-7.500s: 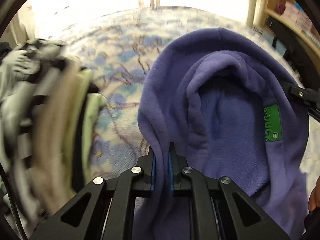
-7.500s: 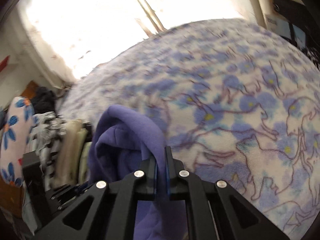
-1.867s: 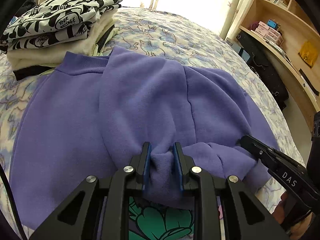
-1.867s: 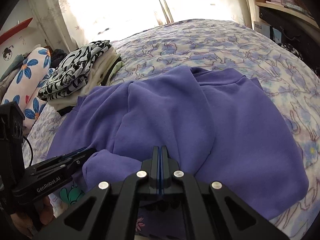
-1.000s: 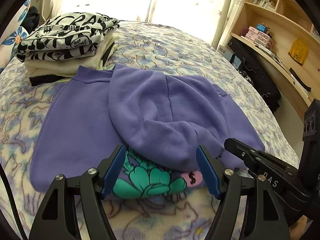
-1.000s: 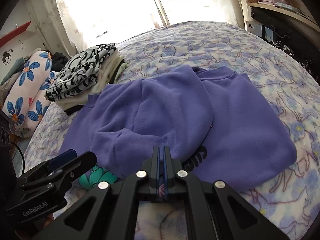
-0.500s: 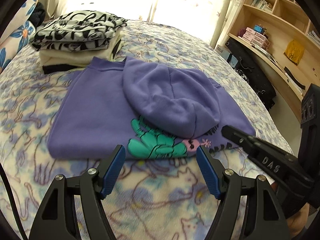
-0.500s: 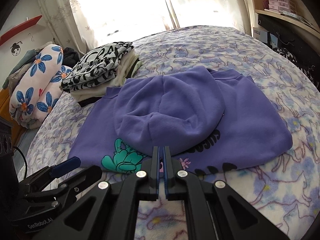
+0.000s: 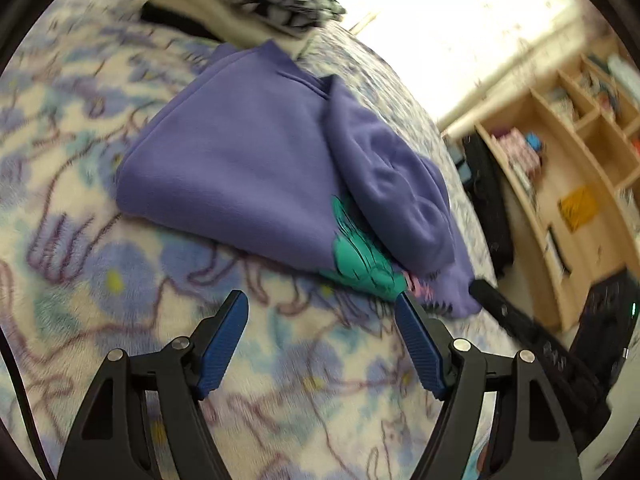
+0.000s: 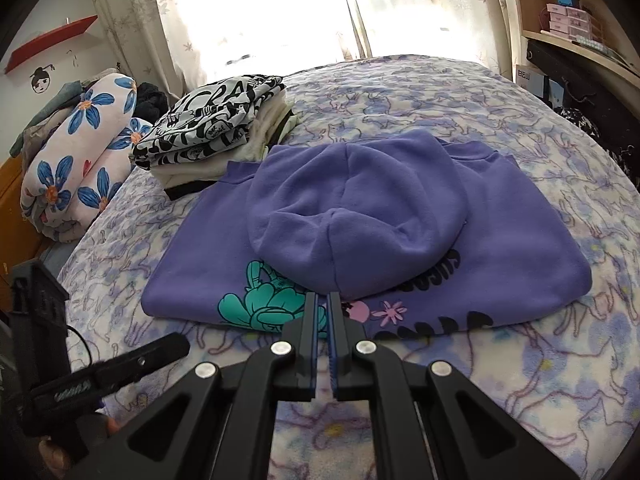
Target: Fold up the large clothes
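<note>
Purple hoodie (image 10: 500, 240), folded, hood on top, on bed

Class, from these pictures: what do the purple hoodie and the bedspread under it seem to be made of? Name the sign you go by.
Purple hoodie: probably fleece or brushed knit; matte, soft nap, thick rounded folds, with a flat printed graphic.
Bedspread: probably plush fleece; fuzzy surface, slightly blurred cat-and-flower print.

Floral pillow (image 10: 76, 152) lies beside stacked clothes (image 10: 216, 128); wooden shelves (image 9: 560, 184) stand nearby.

Home bedroom: patterned bedspread (image 10: 400, 92), curtained window (image 10: 260, 8), shelves (image 9: 580, 152).
</note>
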Available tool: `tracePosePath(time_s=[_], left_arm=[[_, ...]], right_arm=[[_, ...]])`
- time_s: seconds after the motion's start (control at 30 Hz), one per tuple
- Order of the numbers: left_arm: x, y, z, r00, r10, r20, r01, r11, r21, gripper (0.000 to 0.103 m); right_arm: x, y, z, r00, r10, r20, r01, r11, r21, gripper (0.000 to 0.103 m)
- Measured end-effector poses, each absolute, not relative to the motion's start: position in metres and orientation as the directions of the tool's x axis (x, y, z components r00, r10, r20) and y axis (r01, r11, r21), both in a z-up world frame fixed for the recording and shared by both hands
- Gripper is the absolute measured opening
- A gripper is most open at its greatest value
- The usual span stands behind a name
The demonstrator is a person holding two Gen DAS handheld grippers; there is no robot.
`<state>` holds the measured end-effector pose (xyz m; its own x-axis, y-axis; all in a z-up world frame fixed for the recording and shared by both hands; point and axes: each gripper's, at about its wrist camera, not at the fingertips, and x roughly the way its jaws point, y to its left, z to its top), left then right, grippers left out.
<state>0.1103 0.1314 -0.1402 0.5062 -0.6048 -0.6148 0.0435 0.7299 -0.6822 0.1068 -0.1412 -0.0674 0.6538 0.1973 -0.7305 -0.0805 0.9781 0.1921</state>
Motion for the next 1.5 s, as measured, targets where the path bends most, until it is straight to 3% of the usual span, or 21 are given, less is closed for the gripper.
tracePosePath(time_s=[0.23, 0.53, 0.57, 0.63, 0.67, 0.7, 0.8, 1.07, 1.23, 1.3, 1.5], left_arm=[[0.15, 0.149, -0.174, 0.54, -0.617, -0.572, -0.073, 0.643, -0.762, 0.074], [0.207, 0.158, -0.173, 0.626, -0.55, -0.553, -0.079, 0.661, -0.746, 0.074], [0.211, 0.16, -0.171, 0.648, -0.529, -0.548, -0.075, 0.671, -0.737, 0.071], [0.215, 0.162, -0.167, 0.672, -0.499, -0.548, -0.066, 0.696, -0.715, 0.052], [0.215, 0.162, -0.166, 0.678, -0.48, -0.557, -0.061, 0.718, -0.693, 0.036], [0.214, 0.161, -0.166, 0.682, -0.46, -0.569, -0.055, 0.743, -0.667, 0.029], [0.214, 0.165, -0.168, 0.683, -0.454, -0.571, -0.052, 0.75, -0.659, 0.024], [0.203, 0.159, -0.157, 0.694, -0.434, -0.574, -0.025, 0.782, -0.622, 0.02], [0.199, 0.154, -0.144, 0.698, -0.422, -0.578, -0.004, 0.806, -0.592, 0.019], [0.198, 0.148, -0.134, 0.7, -0.419, -0.578, 0.015, 0.818, -0.575, 0.018], [0.19, 0.107, -0.078, 0.742, -0.414, -0.527, 0.143, 0.866, -0.479, 0.018]], right_arm=[[0.117, -0.138, -0.071, 0.661, 0.199, -0.724, -0.093, 0.978, 0.185, 0.004], [0.136, -0.14, -0.08, 0.649, 0.202, -0.733, -0.086, 0.977, 0.193, 0.004], [0.138, -0.14, -0.08, 0.649, 0.2, -0.734, -0.085, 0.978, 0.191, 0.004], [0.141, -0.139, -0.08, 0.65, 0.198, -0.734, -0.085, 0.978, 0.189, 0.004], [0.143, -0.139, -0.079, 0.652, 0.195, -0.732, -0.084, 0.979, 0.186, 0.004], [0.144, -0.139, -0.078, 0.655, 0.192, -0.731, -0.083, 0.98, 0.184, 0.004], [0.152, -0.138, -0.074, 0.67, 0.18, -0.72, -0.083, 0.982, 0.167, 0.004], [0.189, -0.133, -0.075, 0.72, 0.118, -0.684, -0.071, 0.993, 0.096, 0.004], [0.204, -0.131, -0.12, 0.622, 0.117, -0.774, -0.082, 0.993, 0.085, 0.004], [0.197, -0.13, -0.125, 0.637, 0.116, -0.762, -0.087, 0.993, 0.078, 0.004], [0.19, -0.15, -0.13, 0.625, 0.199, -0.755, -0.061, 0.977, 0.207, 0.004]])
